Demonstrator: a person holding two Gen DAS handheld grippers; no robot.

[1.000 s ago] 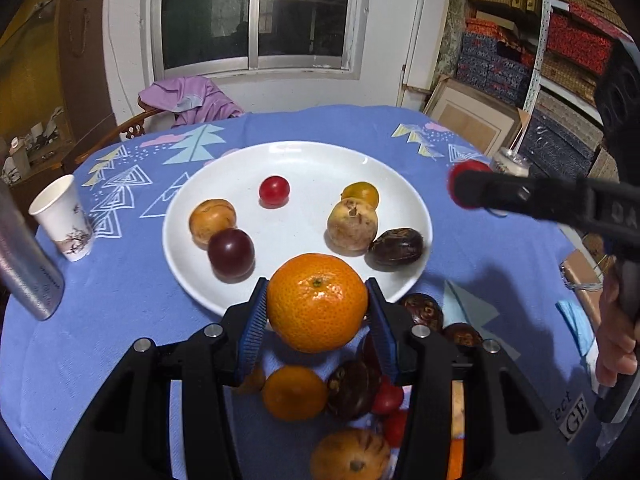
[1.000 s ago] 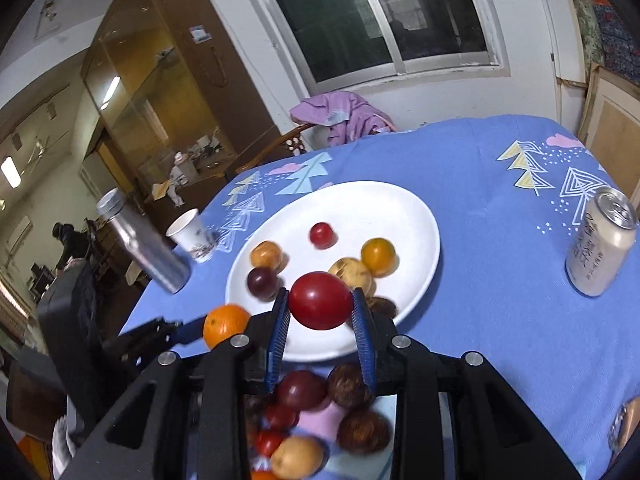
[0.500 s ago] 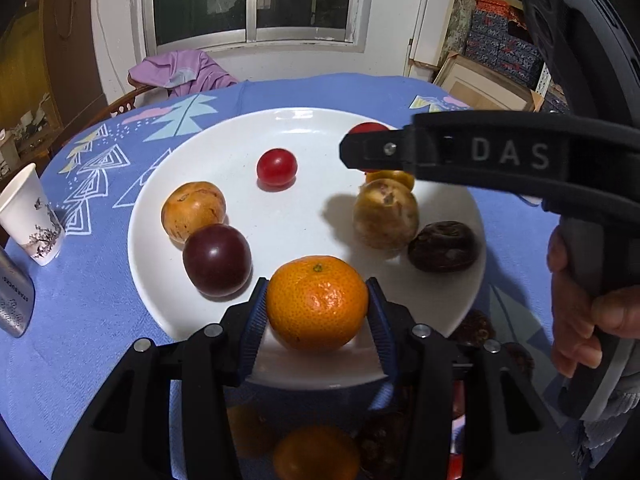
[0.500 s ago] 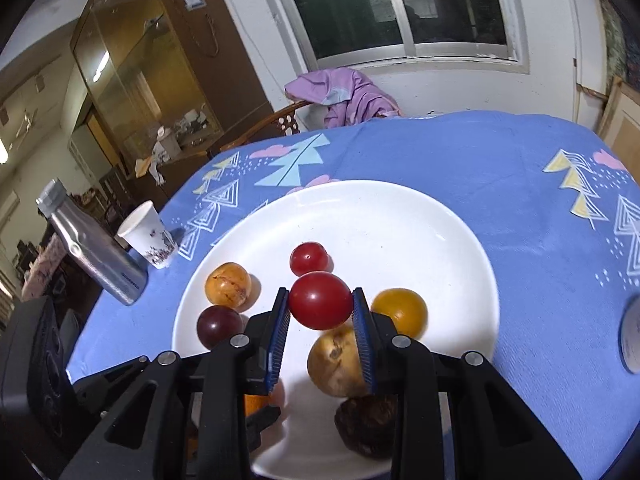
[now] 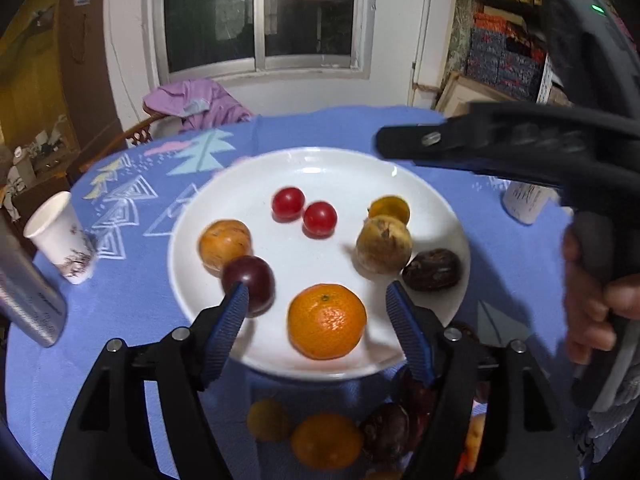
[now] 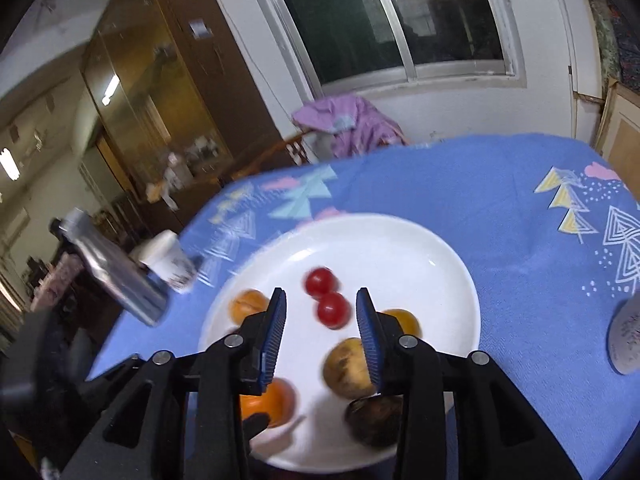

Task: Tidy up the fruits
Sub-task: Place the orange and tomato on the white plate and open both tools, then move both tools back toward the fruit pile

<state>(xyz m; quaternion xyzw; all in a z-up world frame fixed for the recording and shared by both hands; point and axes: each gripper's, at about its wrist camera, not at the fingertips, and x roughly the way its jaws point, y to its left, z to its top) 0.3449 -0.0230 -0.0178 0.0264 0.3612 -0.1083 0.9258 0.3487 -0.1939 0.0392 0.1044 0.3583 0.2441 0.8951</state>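
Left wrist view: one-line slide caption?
Left gripper opening around a mandarin resting on the white plate among other fruit.

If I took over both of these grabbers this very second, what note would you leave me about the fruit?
Left gripper: jaws opening, nothing held; the orange sits free on the plate between them.
Right gripper: jaws opening, empty; a small red fruit lies on the plate beside another red one.
Done: eight fruits are on the plate.
Left: the pile on the blue cloth below the plate's near rim, including another orange and dark fruits.
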